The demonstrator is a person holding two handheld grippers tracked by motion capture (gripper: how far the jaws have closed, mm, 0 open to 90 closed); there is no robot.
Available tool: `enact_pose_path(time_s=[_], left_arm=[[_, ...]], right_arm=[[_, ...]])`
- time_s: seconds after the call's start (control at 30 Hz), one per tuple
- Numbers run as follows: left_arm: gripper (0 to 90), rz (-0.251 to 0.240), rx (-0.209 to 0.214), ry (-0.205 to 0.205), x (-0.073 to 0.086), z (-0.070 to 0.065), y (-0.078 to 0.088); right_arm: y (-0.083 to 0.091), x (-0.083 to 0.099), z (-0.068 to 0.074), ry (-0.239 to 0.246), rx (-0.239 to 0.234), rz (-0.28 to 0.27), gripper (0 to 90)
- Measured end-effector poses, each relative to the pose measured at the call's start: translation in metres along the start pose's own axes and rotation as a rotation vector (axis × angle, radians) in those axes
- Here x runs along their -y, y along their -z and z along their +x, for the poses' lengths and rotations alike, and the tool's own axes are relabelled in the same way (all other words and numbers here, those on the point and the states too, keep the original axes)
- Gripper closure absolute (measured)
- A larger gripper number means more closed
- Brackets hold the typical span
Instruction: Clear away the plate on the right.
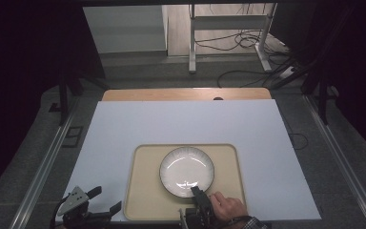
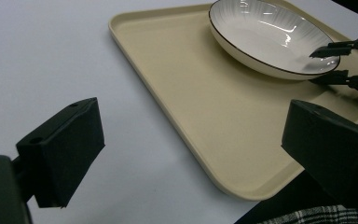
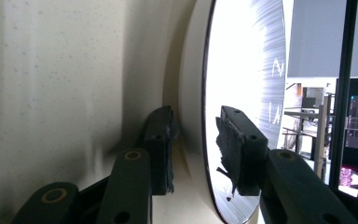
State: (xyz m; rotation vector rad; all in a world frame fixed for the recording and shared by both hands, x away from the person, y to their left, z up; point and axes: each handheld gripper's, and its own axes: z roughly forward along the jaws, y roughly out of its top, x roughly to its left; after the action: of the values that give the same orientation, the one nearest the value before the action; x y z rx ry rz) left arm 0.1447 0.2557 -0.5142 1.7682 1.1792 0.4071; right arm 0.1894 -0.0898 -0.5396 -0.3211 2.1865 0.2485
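- A white sheet [image 1: 124, 138] covers the counter; a beige tray [image 1: 145, 191] lies at lower centre of the high view.
- The plate [image 1: 187, 170] sits on the tray: stiff, glossy, likely slippery and breakable; the rim is the place to grip.
- Right tool [image 1: 196, 192] straddles the near rim, jaws narrow, not visibly clamped.
- Left tool [image 1: 102, 202] waits wide at lower left, nothing obstructing.

Bright overhead light on the white counter [image 1: 124, 138], dark vignetted edges, glare streaks on the plate [image 1: 187, 171], blown-out whites and blurred near fingers [image 3: 161, 149] in the right gripper view
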Motion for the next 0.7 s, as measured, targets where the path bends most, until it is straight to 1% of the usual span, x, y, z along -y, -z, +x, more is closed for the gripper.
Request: enact_pose_path(time_s=[0.03,0.1,0.33,0.37,0.4,0.47,0.7], left_arm=[[5.3,0.000,0.000,0.000,0.000,0.000,0.000],[5.3,0.000,0.000,0.000,0.000,0.000,0.000],[5.4,0.000,-0.001,0.001,0.000,0.000,0.000],[5.4,0.000,-0.001,0.001,0.000,0.000,0.000],[5.4,0.000,-0.001,0.002,0.000,0.000,0.000],[5.4,-0.001,-0.001,0.003,0.000,0.000,0.000],[5.4,-0.001,-0.001,0.003,0.000,0.000,0.000]], right_arm=[[0.001,0.000,0.000,-0.012,-0.002,0.003,64.5],[0.002,0.001,-0.002,-0.013,0.007,-0.013,63.8],[0.008,0.003,-0.004,-0.045,-0.013,-0.034,61.8],[0.010,0.003,-0.006,-0.043,-0.035,-0.025,61.6],[0.010,0.004,-0.005,-0.049,-0.022,-0.042,61.2],[0.012,0.006,-0.007,-0.059,-0.030,-0.040,60.8],[0.019,0.011,-0.013,-0.121,-0.042,-0.073,59.1]])
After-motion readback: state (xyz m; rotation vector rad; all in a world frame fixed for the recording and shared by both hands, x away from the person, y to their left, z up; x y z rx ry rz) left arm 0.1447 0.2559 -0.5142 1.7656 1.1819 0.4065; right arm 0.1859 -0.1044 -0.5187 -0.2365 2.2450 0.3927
